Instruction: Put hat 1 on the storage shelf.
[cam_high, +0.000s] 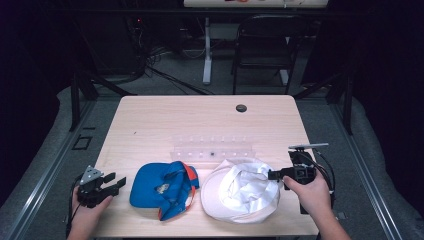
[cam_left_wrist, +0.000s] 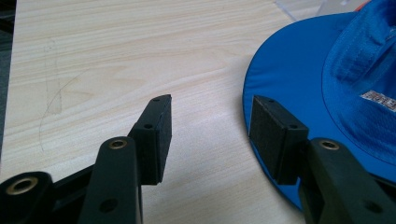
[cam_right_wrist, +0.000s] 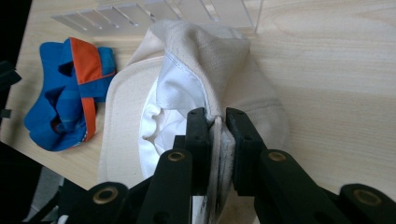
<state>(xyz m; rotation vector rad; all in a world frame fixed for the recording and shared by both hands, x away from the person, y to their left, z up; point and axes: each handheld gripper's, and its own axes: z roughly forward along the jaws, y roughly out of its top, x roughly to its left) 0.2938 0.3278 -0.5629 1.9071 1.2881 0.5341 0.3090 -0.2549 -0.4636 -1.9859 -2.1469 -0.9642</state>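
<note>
- The right gripper (cam_right_wrist: 218, 122) is seen in its own view with its fingers (cam_right_wrist: 198, 140) pressed together on a fold of the white hat (cam_right_wrist: 205, 60); the pinched cloth is the hat's rim, gathered into a thin ridge between the two pads.
- From the pinch, the hat's cream crown is drawn up and away from the fingers, its white lining showing to the left of them, while the brim is spread flat on the tabletop (cam_right_wrist: 336, 93) on both sides.
- In the high view the right gripper (cam_high: 280, 174) is held at the hat's right edge, with the white hat (cam_high: 240, 192) lying to its left, near the front of the tabletop (cam_high: 200, 120).
- The left gripper (cam_left_wrist: 210, 128) is shown with its fingers (cam_left_wrist: 159, 135) standing wide apart and with nothing between them but bare wood.
- The blue hat (cam_left_wrist: 327, 79) lies just beside the right-hand finger of that gripper, its brim edge at the pad; whether the two touch cannot be told.
- In the high view the left gripper (cam_high: 116, 182) is held just left of the blue hat (cam_high: 162, 190), which has an orange band and lies just beside the white hat.
- A clear plastic rack (cam_high: 212, 150) is seen behind the two hats, near the middle of the tabletop.
</note>
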